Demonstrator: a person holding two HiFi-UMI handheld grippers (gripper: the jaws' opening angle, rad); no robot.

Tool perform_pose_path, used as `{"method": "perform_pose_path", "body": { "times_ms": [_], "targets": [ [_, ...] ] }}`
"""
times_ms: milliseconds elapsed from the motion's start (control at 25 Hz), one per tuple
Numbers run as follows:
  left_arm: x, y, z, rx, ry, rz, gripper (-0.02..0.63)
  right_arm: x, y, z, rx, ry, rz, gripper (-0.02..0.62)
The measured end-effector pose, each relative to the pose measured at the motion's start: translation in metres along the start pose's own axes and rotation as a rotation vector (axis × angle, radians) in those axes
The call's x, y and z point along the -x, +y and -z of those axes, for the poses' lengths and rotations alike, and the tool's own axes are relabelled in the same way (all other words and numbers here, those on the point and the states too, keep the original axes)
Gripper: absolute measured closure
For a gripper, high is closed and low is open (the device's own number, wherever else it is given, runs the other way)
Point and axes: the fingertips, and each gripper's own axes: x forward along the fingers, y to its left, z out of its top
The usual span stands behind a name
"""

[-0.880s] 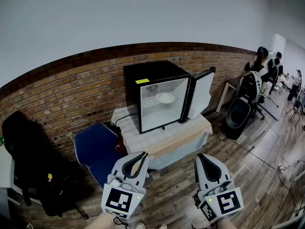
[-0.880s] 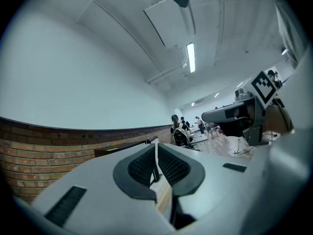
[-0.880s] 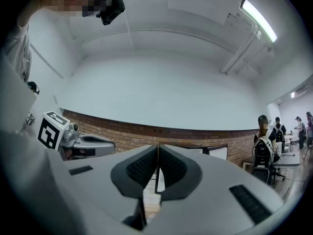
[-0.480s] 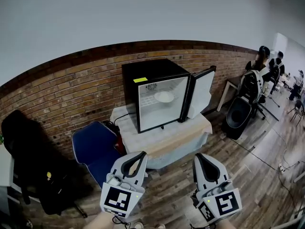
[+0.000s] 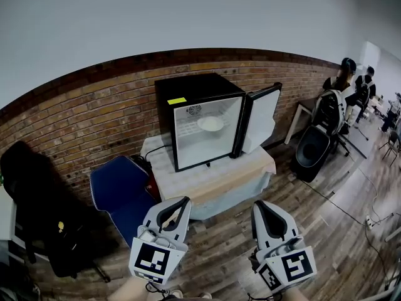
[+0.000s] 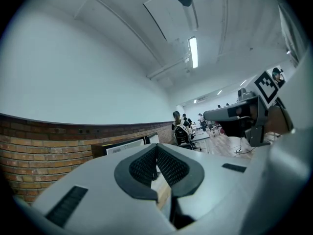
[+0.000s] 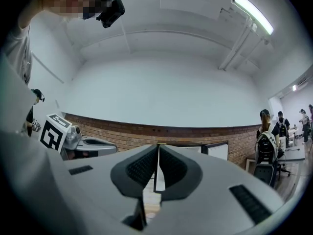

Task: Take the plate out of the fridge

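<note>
Well, rnd plate (image 5: 210,123), boxy fridge (image 5: 188,86)

The fridge (image 5: 188,91) is black outside and white within, with a small yellow sticker (image 5: 177,101) on its top front edge. The plate (image 5: 210,123) inside is white. A pale cloth (image 5: 164,163) drapes the tan tabletop (image 5: 229,174). The brick wall (image 5: 94,111) is reddish-brown, the chair (image 5: 116,193) blue, and the floor (image 5: 338,224) grey-brown planks. The left hand-held gripper (image 5: 182,200) and the right hand-held gripper (image 5: 257,204) are light grey with black pads and black-and-white square markers.
</note>
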Motion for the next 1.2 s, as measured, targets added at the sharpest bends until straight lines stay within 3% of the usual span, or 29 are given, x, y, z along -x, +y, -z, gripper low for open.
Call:
{"method": "perform_pose_path", "body": {
  "times_ms": [680, 1200],
  "targets": [
    [-0.018, -0.024, 0.008, -0.017, 0.036, -0.045, 0.588, 0.012, -0.035, 0.017, -0.049, -0.010, -0.029, 0.563],
    [-0.066, 0.004, 0.029, 0.000, 0.044, -0.041, 0.588, -0.042, -0.058, 0.037, -0.042, 0.011, -0.036, 0.563]
  ]
}}
